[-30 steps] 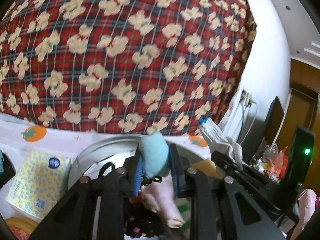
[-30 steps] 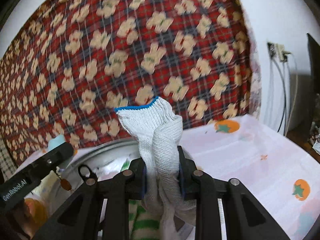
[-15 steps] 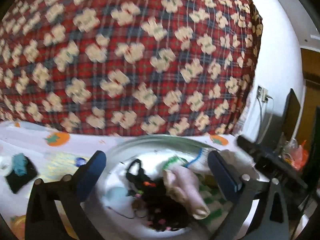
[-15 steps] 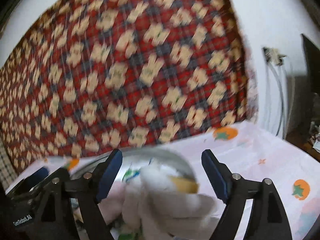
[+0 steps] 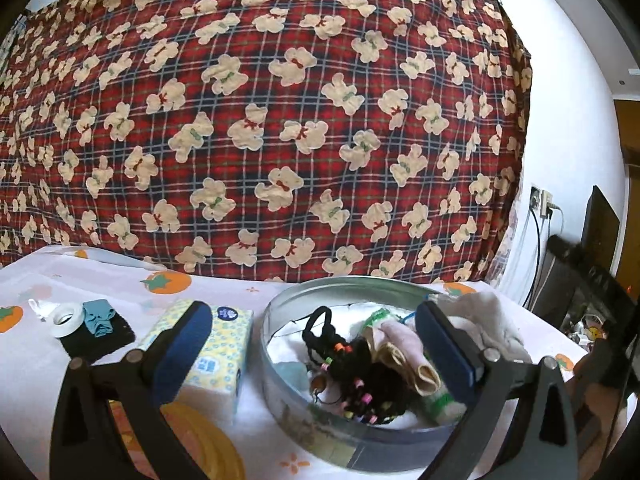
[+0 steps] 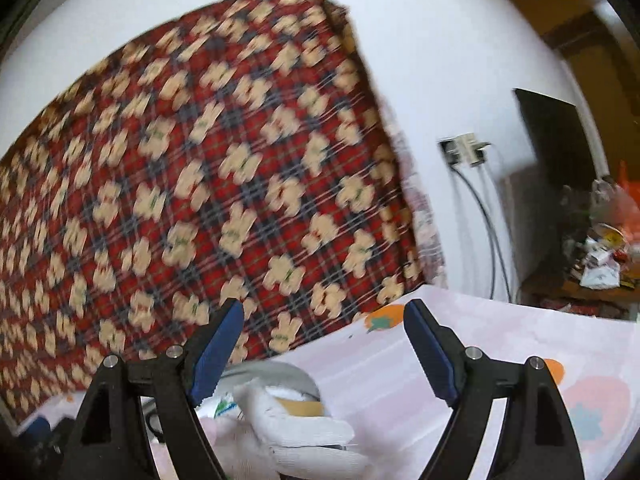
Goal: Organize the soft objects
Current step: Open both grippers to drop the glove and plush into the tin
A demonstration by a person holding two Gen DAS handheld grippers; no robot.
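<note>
A red plaid cloth (image 5: 256,120) printed with cream bears hangs behind the tabletop (image 5: 248,300), whose white cover carries orange persimmons. The round tin (image 5: 280,396) is silver; inside lie a black hair tie (image 5: 360,376) with coloured beads and a white knit glove (image 6: 296,436). The tissue pack (image 5: 216,356) is yellow-dotted.

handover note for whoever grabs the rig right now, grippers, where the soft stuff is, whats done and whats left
Left gripper: jaws have just opened, nothing between them.
Right gripper: also just opened, empty.
Round tin: holds the white glove, a black beaded hair piece, pink cloth and other soft bits.
Left on the tablecloth: teal cloth on a black cloth, beside a tape roll and tissue pack.
</note>
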